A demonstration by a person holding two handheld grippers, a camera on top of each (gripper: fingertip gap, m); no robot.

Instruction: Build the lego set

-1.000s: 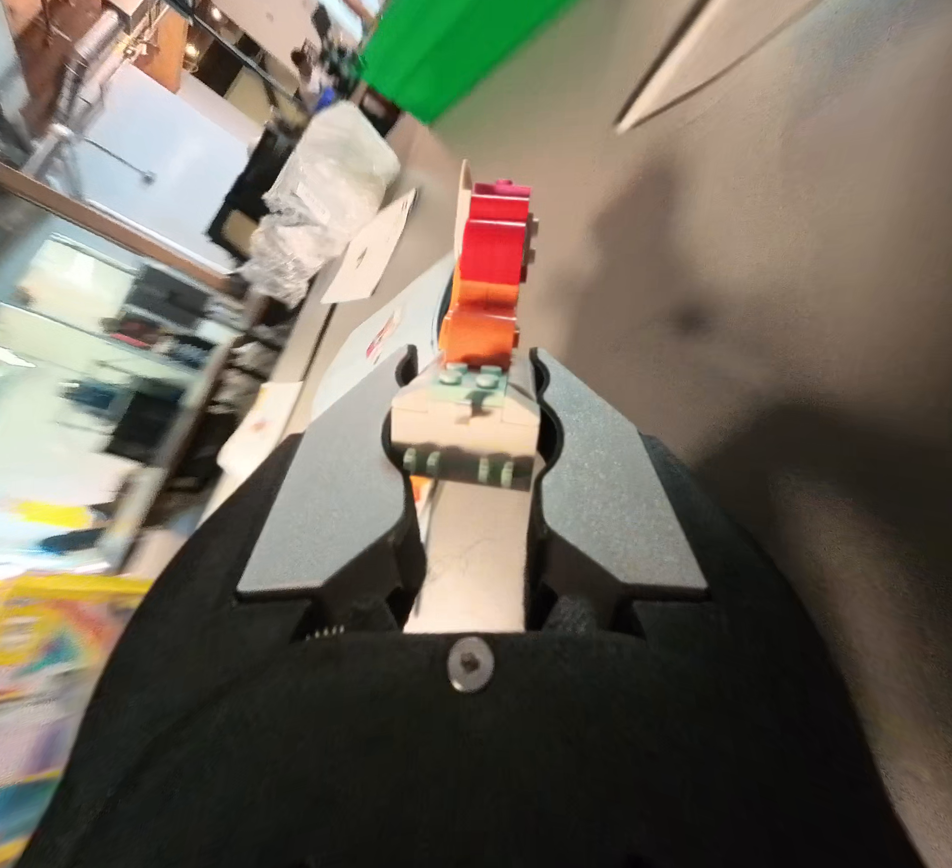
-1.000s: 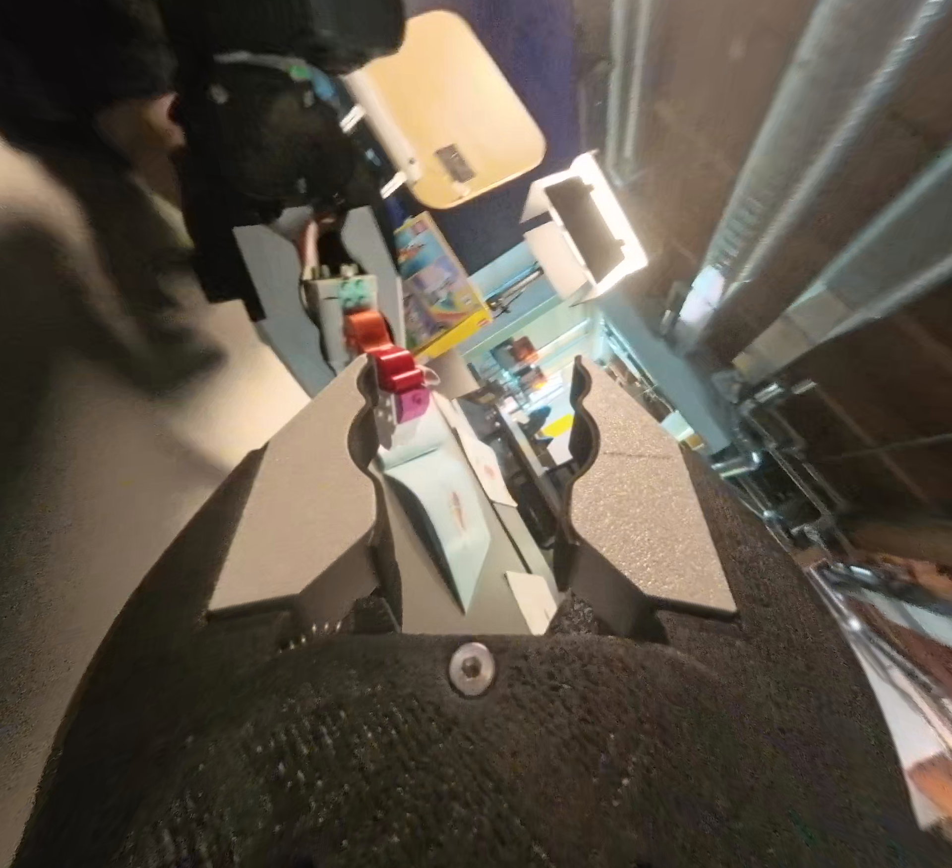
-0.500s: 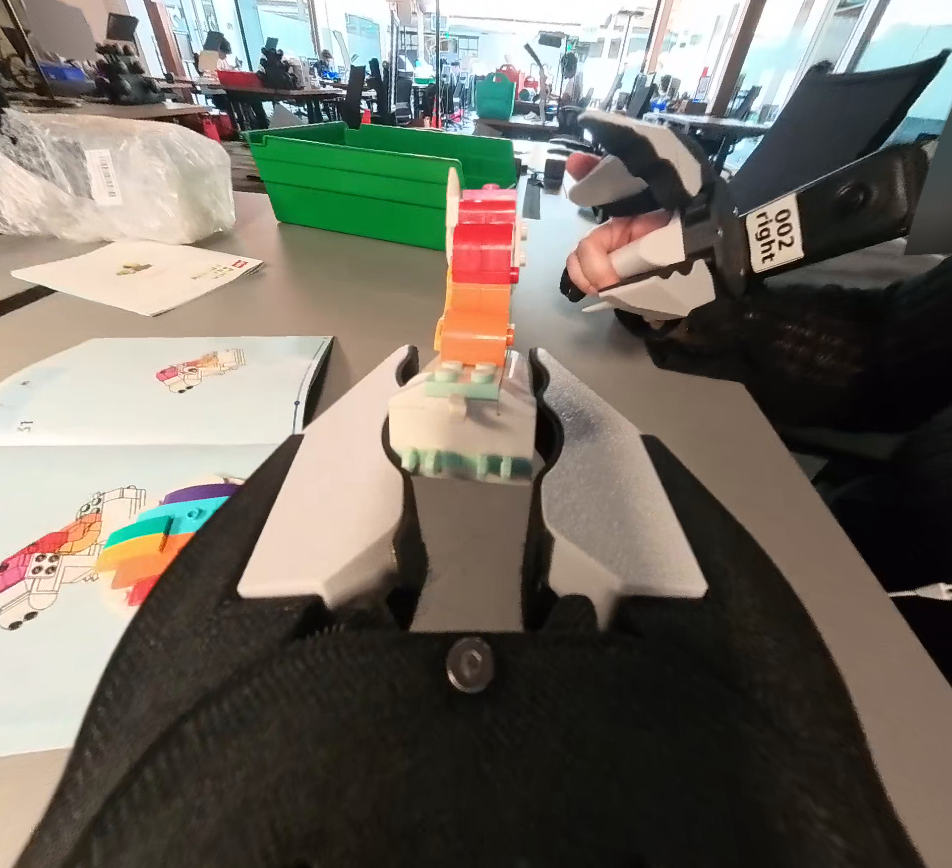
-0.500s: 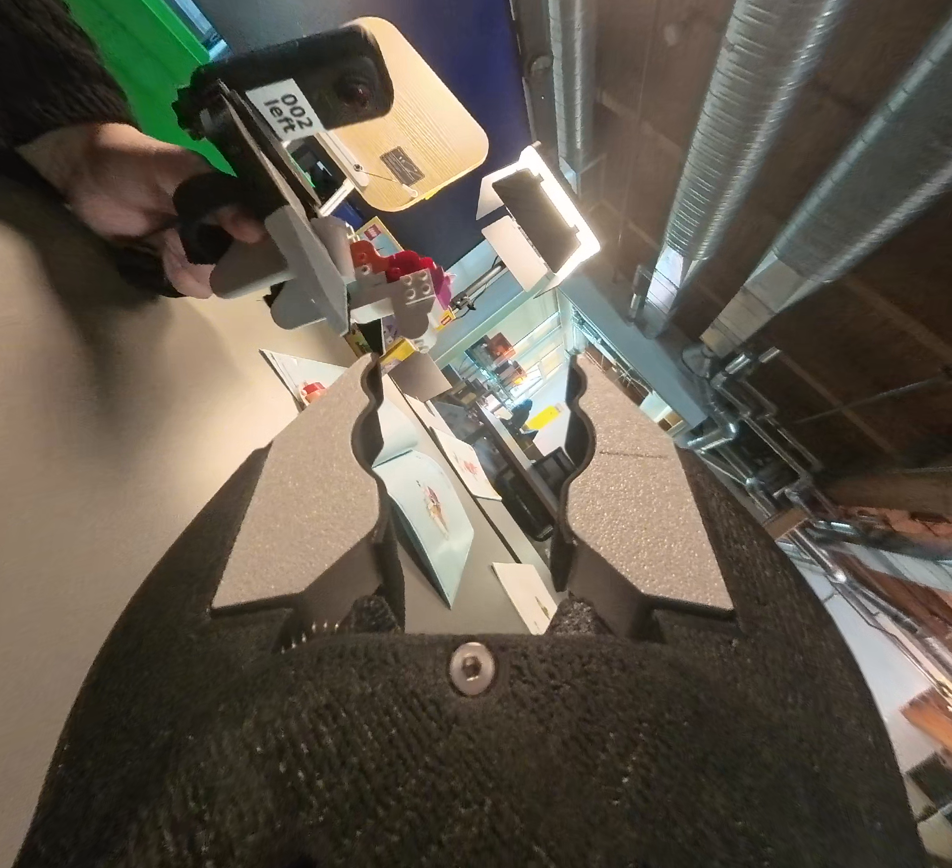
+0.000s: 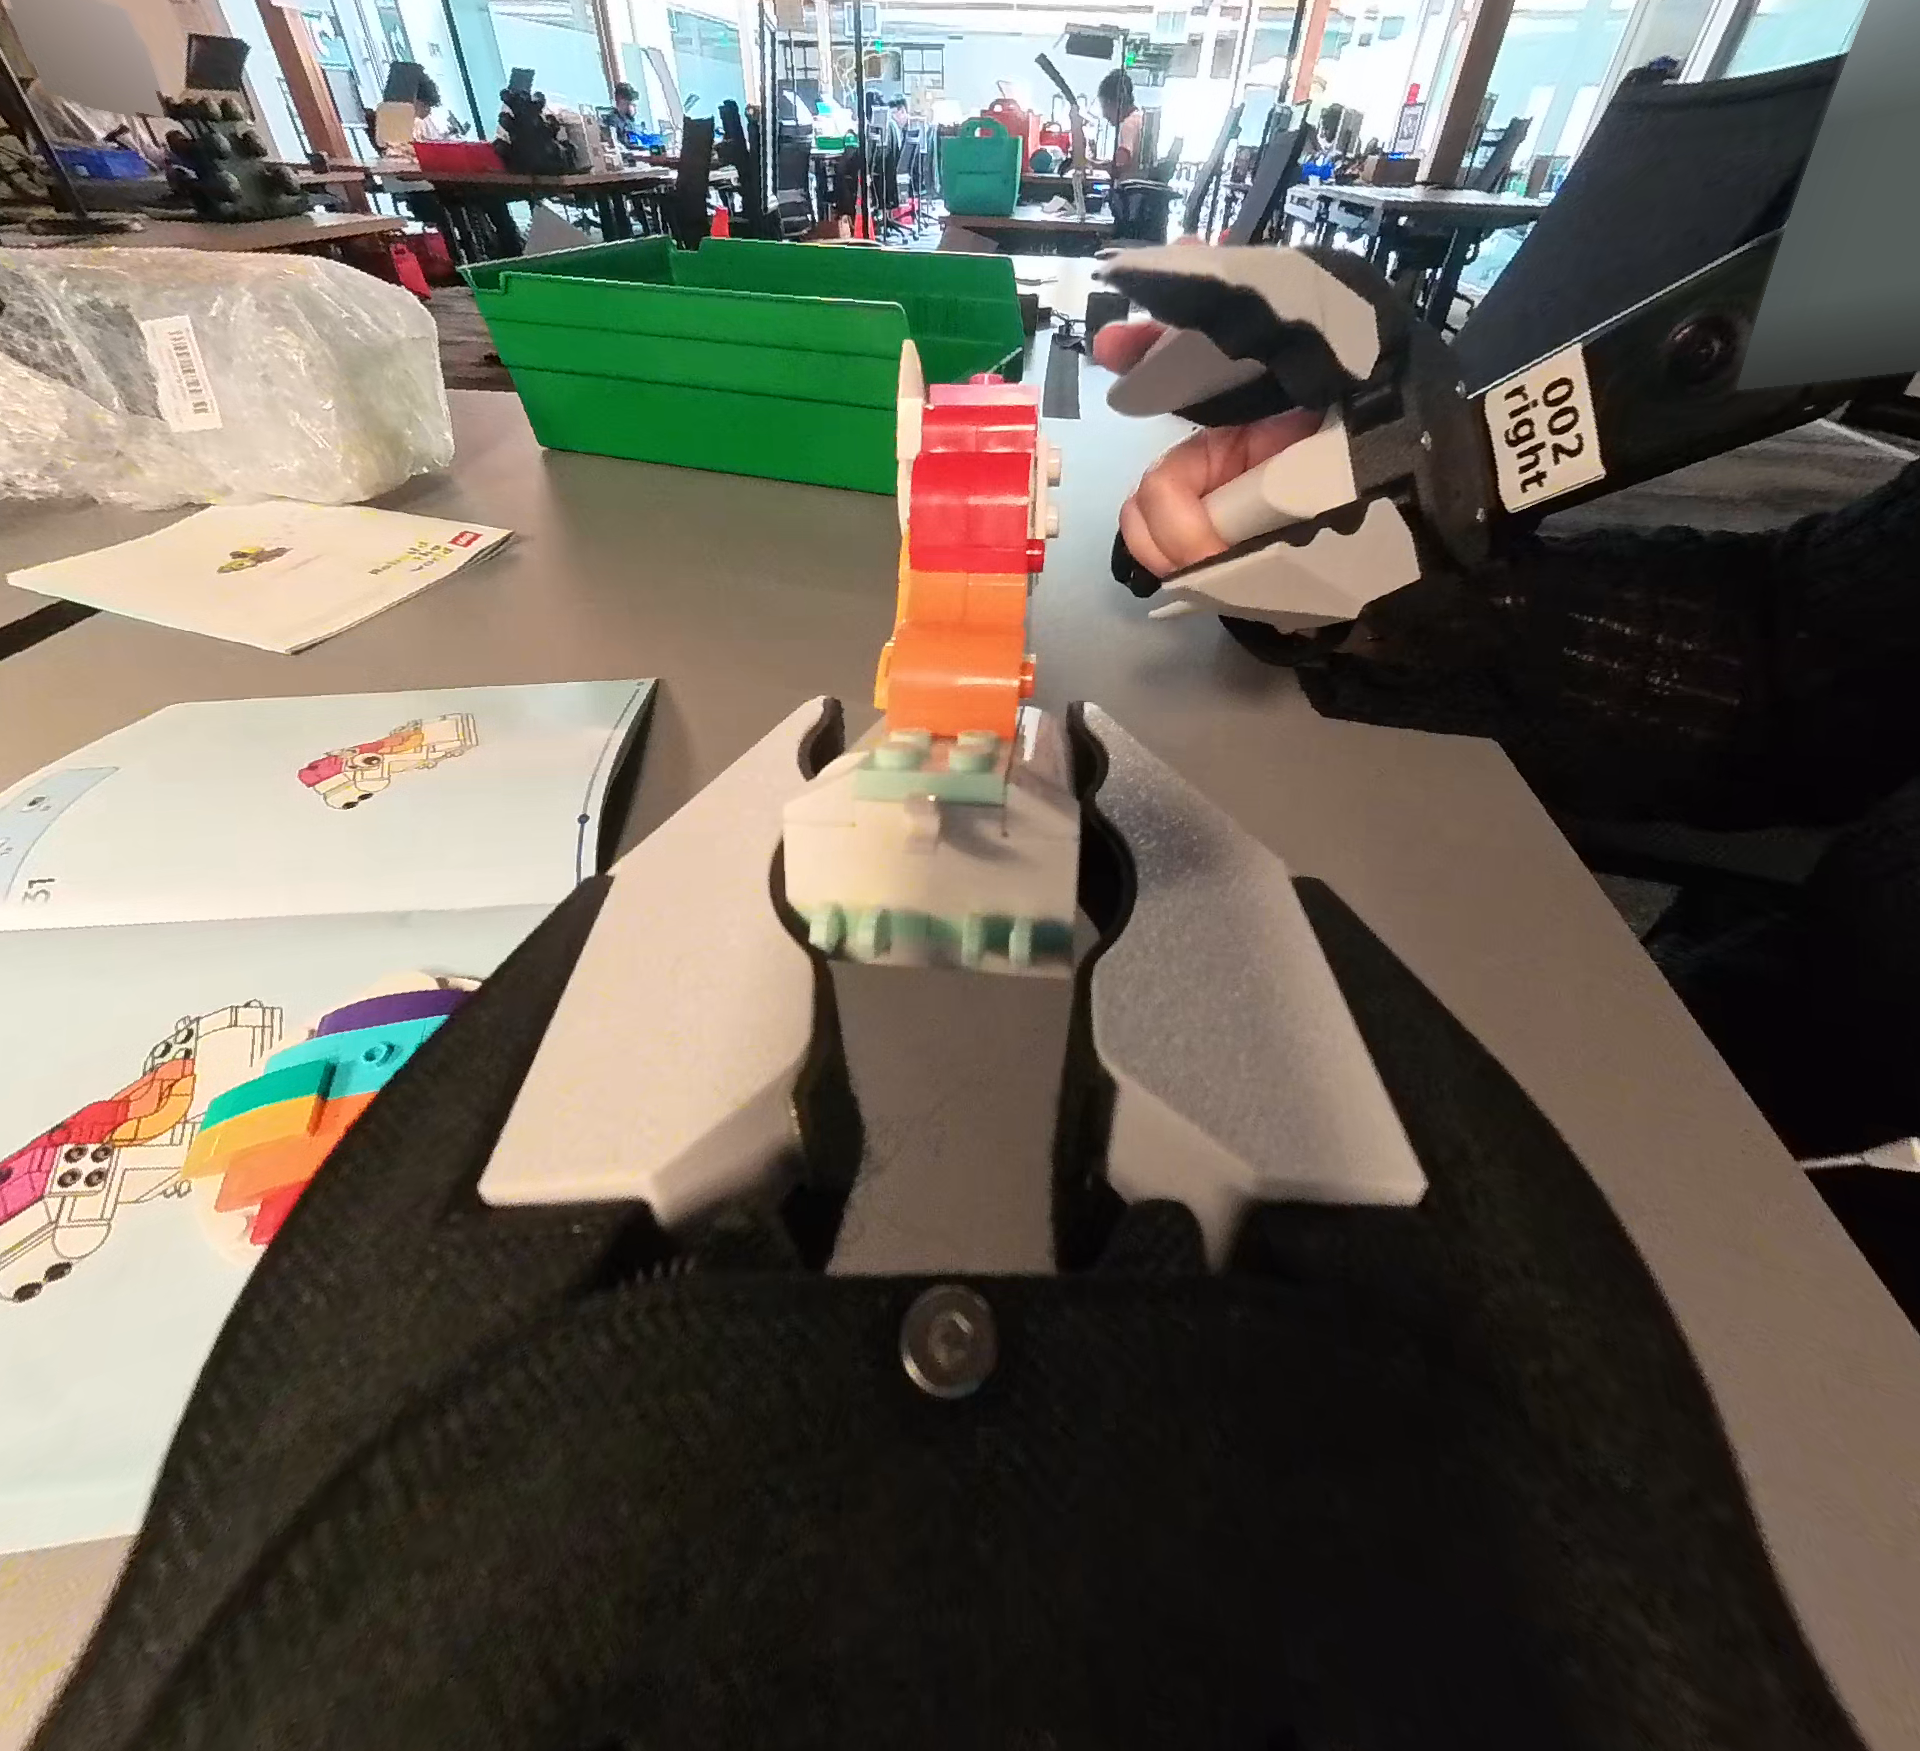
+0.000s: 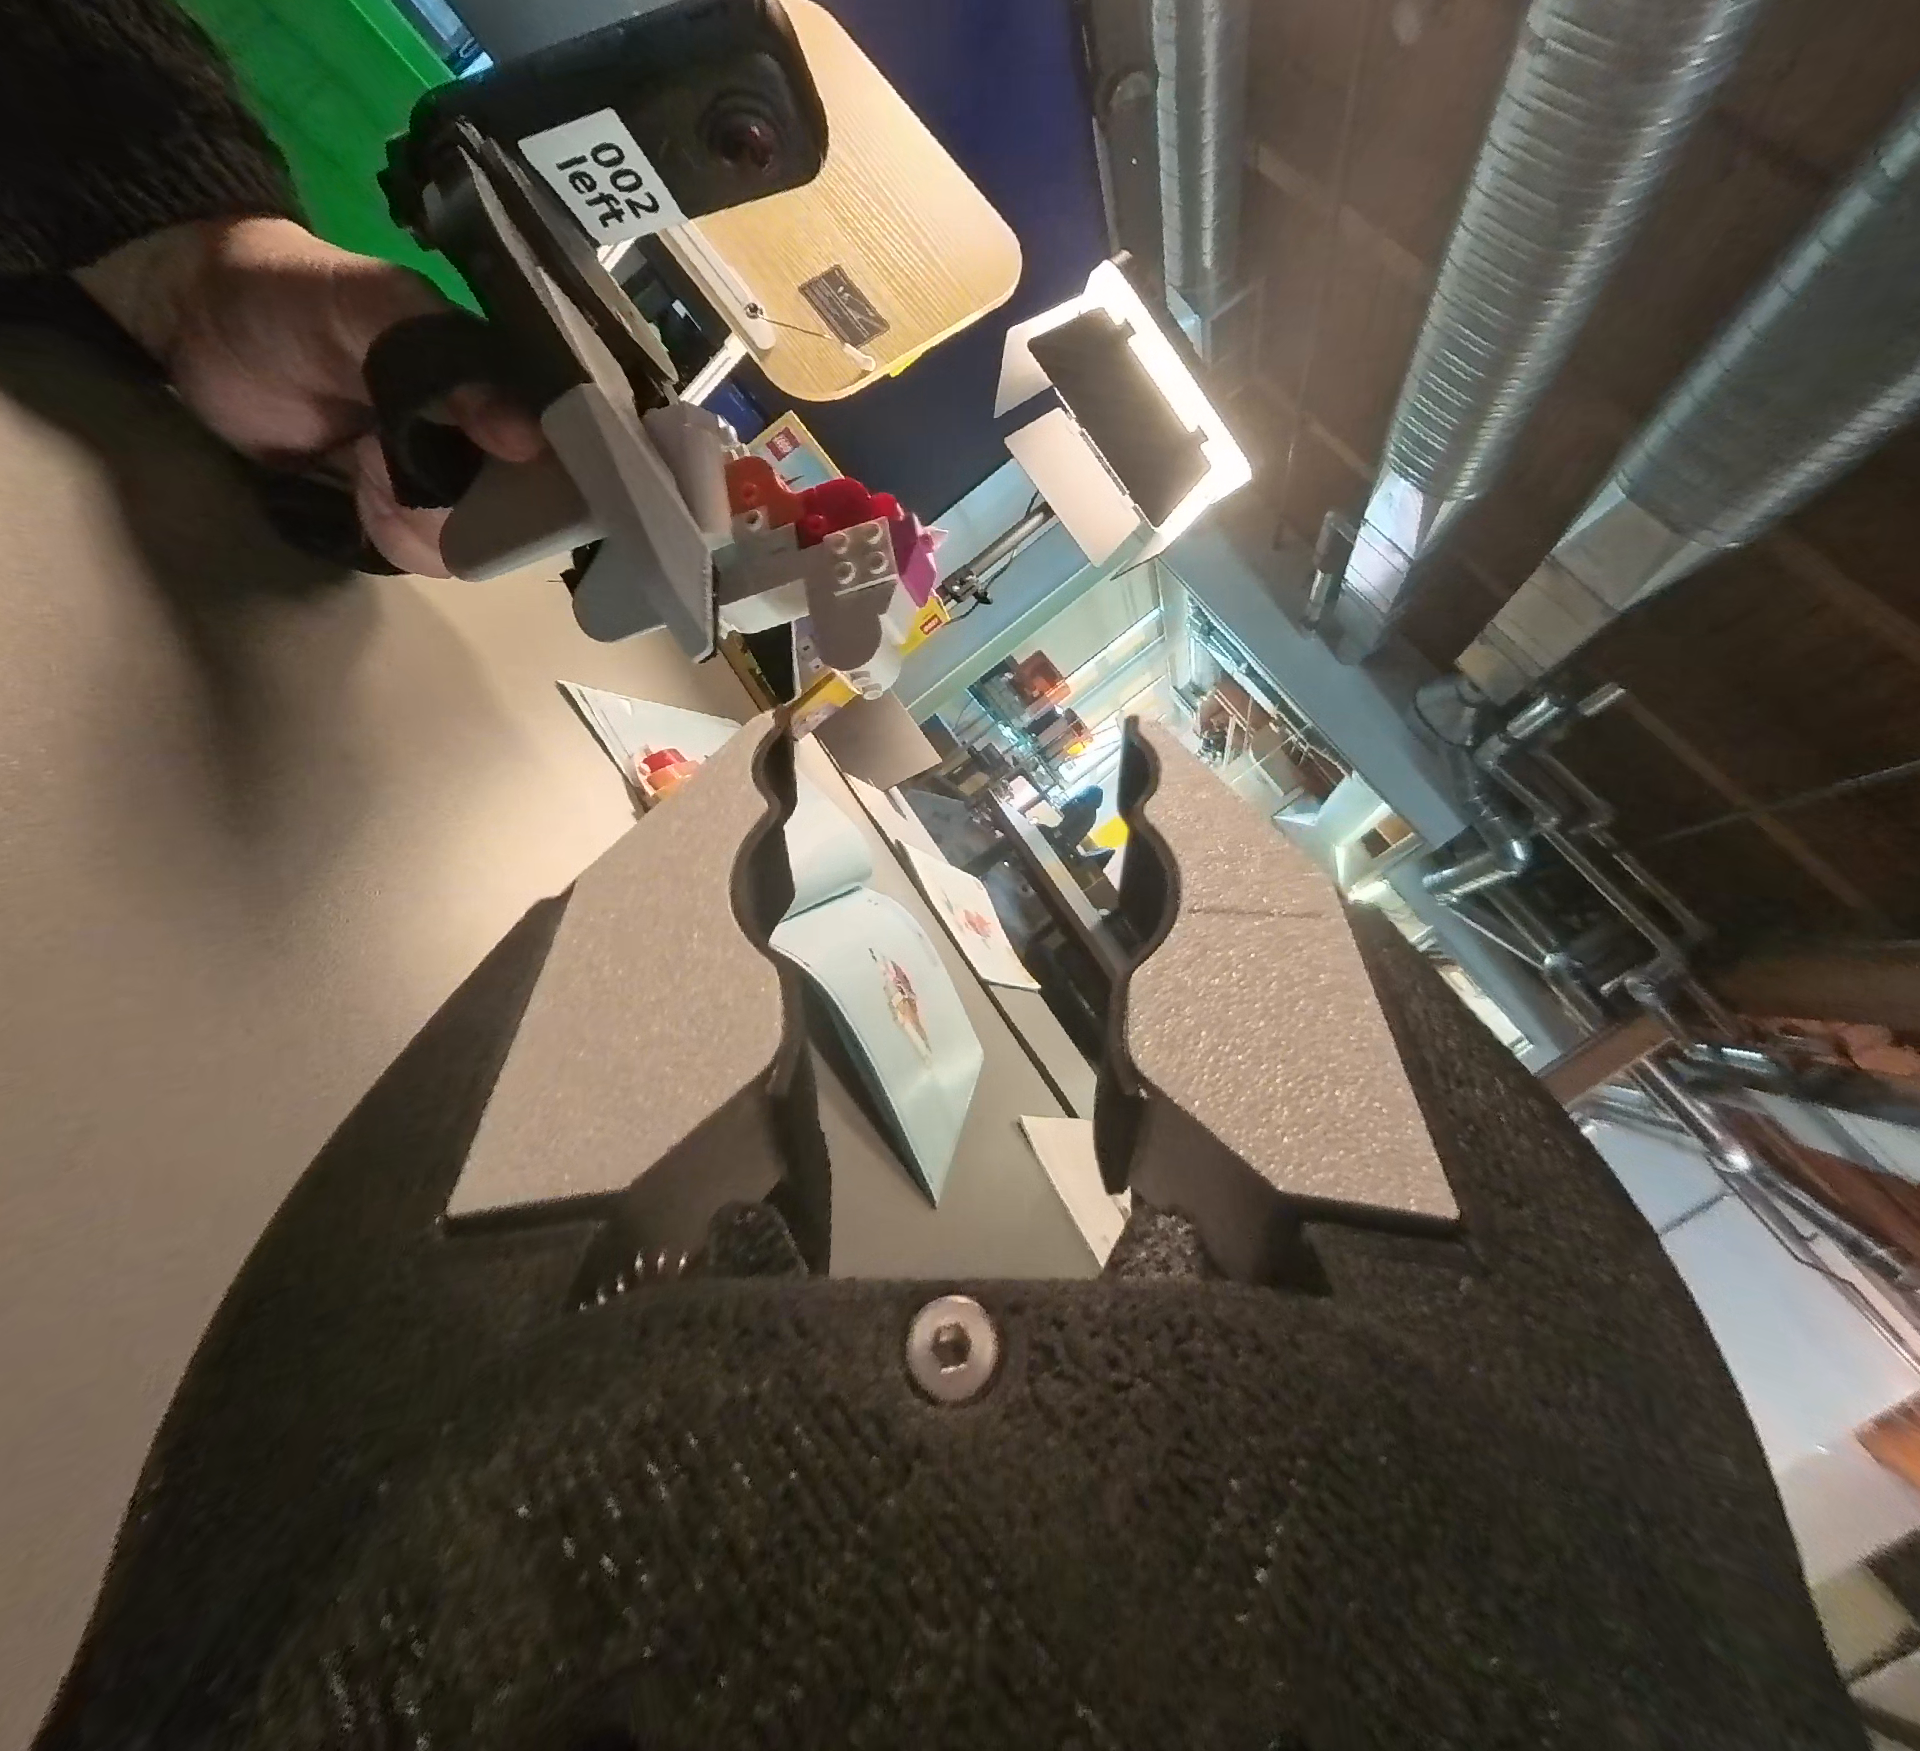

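In the left wrist view, the left tongs are clamping the white base of the lego model above the grey table, beside an open instruction booklet. In the right wrist view, the right tongs are gaping wide and empty, pointing toward the model just beyond their tips.

Bright window backlight, blown-out glare, fisheye-bent edges, slight blur up close.
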